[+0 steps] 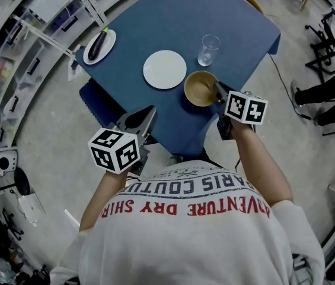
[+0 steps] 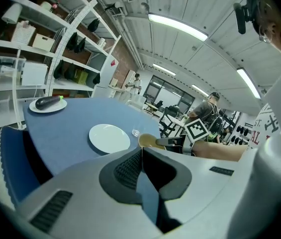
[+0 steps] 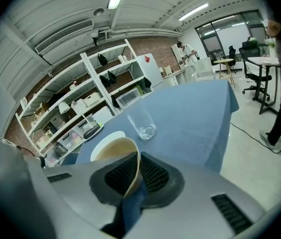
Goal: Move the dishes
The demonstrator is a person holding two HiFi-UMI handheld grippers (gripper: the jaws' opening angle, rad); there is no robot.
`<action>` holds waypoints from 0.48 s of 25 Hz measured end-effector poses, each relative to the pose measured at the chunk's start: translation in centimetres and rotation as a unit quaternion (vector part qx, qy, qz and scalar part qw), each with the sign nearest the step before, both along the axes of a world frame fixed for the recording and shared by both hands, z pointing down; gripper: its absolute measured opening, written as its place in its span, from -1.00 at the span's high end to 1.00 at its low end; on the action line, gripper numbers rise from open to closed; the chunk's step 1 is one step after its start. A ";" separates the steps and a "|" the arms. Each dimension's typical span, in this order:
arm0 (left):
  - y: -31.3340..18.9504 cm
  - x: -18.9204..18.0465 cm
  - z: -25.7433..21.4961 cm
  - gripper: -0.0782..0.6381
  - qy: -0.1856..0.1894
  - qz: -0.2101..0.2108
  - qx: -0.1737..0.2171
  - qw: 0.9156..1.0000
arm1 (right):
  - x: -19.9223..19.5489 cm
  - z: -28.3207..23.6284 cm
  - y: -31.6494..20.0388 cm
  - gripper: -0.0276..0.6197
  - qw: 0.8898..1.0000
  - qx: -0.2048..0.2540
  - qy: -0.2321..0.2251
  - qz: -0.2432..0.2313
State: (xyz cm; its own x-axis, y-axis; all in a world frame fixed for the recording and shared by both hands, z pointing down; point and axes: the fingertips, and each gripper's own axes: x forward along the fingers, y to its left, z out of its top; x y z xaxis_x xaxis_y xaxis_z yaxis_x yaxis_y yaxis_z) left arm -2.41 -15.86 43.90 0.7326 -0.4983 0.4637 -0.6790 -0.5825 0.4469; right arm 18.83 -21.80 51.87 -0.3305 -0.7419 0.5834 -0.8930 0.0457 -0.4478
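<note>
A tan bowl (image 1: 200,88) sits near the front edge of the blue table (image 1: 238,34); my right gripper (image 1: 219,91) is shut on its rim, which shows between the jaws as the bowl (image 3: 115,156) in the right gripper view. A white plate (image 1: 164,69) lies left of the bowl, seen again as the plate (image 2: 109,138). A clear glass (image 1: 209,50) stands behind the bowl, also the glass (image 3: 141,119). My left gripper (image 1: 149,116) hovers at the table's near left edge, shut with nothing in it, and shows as the gripper (image 2: 141,158) in its own view.
A second white plate (image 1: 100,46) with a dark aubergine (image 1: 95,44) lies at the table's far left corner. White shelving (image 1: 31,46) stands left of the table. A chair and a person's legs (image 1: 327,94) are at the right.
</note>
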 end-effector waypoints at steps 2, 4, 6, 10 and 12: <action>0.0 -0.1 0.2 0.70 -0.001 0.001 -0.002 1.000 | 0.0 0.3 0.0 0.81 1.000 -0.003 -0.002 0.003; 0.0 0.0 0.4 0.70 -0.003 0.003 -0.004 1.000 | 0.2 0.3 -0.1 0.81 1.000 -0.002 -0.008 0.008; 0.1 0.0 0.5 0.70 -0.005 0.004 -0.005 1.000 | 0.2 0.3 -0.1 0.81 1.000 0.000 -0.014 0.012; 0.3 0.0 0.6 0.70 -0.007 0.006 -0.006 1.000 | 0.2 0.2 -0.1 0.81 1.000 0.009 -0.016 0.013; 0.4 0.2 0.6 0.70 -0.009 0.011 -0.006 1.000 | 0.2 0.0 -0.1 0.80 1.000 0.015 -0.015 0.012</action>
State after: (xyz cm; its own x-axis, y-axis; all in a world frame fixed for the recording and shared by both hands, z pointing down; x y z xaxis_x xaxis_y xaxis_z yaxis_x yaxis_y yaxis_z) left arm -2.25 -15.45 44.53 0.7345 -0.4772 0.4825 -0.6745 -0.5913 0.4421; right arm 19.01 -21.91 51.85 -0.3292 -0.7671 0.5506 -0.8803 0.0383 -0.4729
